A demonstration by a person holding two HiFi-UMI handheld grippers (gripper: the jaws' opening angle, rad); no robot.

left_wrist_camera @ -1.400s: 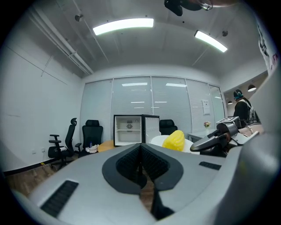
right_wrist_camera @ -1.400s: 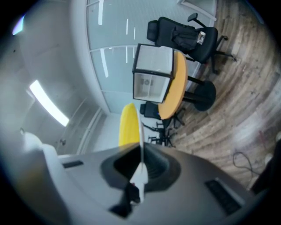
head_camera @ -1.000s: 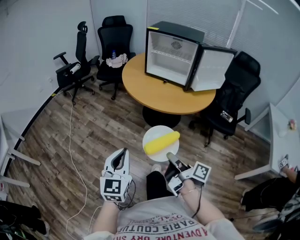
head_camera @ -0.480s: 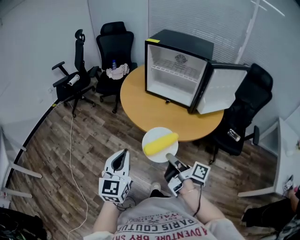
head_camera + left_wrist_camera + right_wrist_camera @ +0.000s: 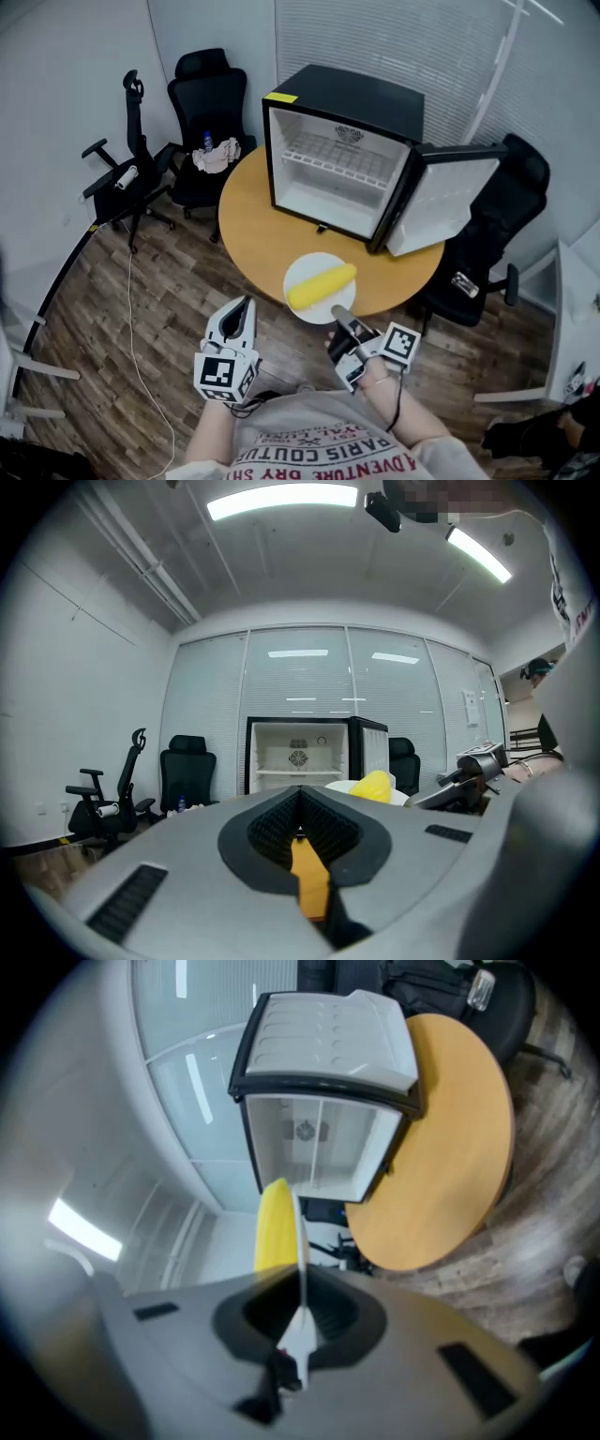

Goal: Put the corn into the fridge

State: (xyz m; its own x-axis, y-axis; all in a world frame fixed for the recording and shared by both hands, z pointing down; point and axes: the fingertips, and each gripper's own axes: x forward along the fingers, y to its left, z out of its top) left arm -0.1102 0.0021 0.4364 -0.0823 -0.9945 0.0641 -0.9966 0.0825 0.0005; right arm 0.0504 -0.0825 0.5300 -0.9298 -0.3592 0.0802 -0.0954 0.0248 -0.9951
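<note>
Holds corn (image 5: 322, 284) on a white plate (image 5: 319, 260) pinched by the right hand-held gripper (image 5: 338, 314), left hand-held gripper (image 5: 247, 305) pressed together empty, near the open fridge (image 5: 347, 103) on the tabletop (image 5: 253, 216), not yet inside.

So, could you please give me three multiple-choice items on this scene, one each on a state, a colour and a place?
1. The door of the fridge is: A open, B shut, C missing.
2. The table is: A white, B orange-brown, C black.
3. The corn lies: A in the fridge, B on the table, C on a plate held by the right gripper.
Answers: 1 A, it swings wide and the inside shows; 2 B, plain in the head view; 3 C, the jaws pinch the plate's rim.
</note>
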